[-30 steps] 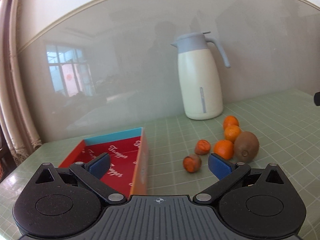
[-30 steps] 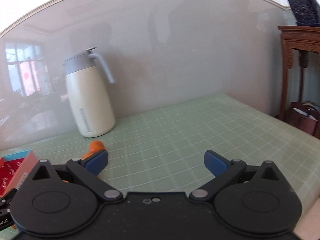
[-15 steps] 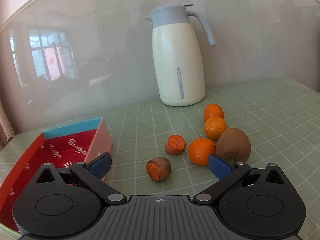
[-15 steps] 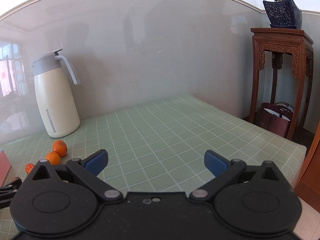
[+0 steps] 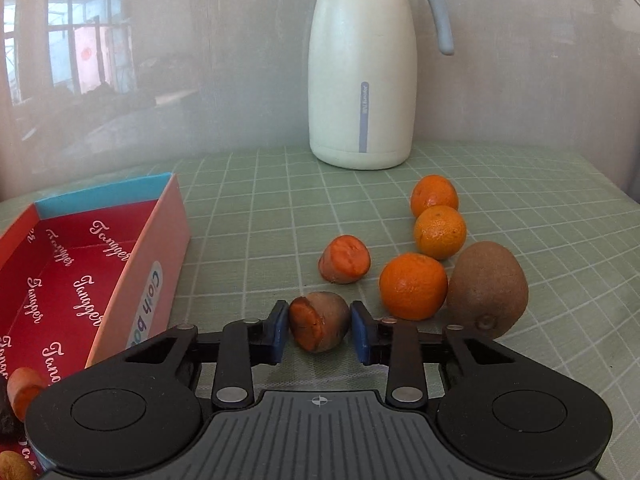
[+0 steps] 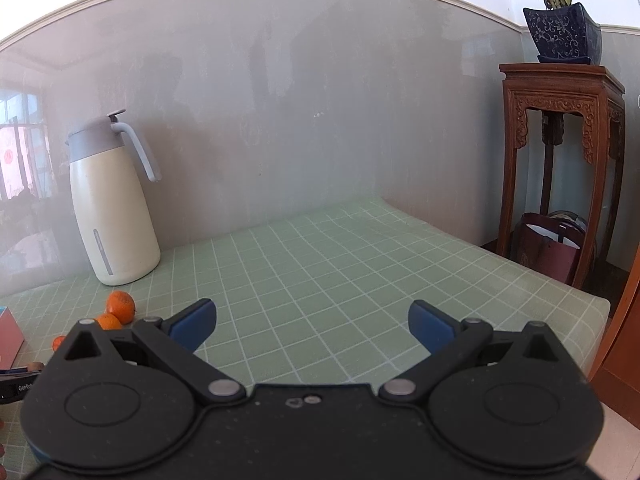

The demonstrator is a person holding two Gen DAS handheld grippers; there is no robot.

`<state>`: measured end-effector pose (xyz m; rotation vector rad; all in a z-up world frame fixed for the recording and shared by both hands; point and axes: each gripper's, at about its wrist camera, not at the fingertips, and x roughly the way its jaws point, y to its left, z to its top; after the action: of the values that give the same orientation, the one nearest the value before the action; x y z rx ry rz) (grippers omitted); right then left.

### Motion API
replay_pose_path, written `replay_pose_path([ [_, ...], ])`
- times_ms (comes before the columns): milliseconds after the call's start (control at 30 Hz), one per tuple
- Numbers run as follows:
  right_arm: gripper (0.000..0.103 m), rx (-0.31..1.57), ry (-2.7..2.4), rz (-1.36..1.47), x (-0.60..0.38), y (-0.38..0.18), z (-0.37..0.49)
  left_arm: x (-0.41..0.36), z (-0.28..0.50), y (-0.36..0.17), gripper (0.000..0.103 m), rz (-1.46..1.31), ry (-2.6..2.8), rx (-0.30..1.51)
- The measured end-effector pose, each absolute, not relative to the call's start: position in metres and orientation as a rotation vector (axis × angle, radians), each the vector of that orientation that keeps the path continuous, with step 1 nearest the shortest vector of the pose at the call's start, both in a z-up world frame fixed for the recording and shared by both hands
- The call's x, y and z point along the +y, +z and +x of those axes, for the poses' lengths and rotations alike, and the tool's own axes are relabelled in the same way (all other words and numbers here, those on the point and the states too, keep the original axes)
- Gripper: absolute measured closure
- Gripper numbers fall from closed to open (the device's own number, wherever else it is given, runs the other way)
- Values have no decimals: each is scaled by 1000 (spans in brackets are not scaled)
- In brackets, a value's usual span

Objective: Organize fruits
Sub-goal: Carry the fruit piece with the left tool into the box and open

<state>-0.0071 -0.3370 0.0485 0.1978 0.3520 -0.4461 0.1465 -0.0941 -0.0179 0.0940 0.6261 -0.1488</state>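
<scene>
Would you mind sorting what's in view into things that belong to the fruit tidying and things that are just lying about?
Part of the job:
- cut fruit half, between the left gripper pads, whose jaws have just been closing
- second cut half
- three oranges
- kiwi
- red box

Just lying about:
- jug
- wooden stand
- potted plant
- bag

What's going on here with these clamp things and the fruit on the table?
A person is sorting fruit with two hand-held grippers. The left gripper has just been closing around a cut brown fruit piece on the green table, beside the red box. Three oranges, a kiwi and another cut piece wait nearby. The right gripper hangs open, holding nothing.
</scene>
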Motion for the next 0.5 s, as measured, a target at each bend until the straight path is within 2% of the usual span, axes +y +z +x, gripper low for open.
replay_pose_path([
  [500,0,356,-414,184,-323,49,-1,-76,108,11,70,115,-134,500],
])
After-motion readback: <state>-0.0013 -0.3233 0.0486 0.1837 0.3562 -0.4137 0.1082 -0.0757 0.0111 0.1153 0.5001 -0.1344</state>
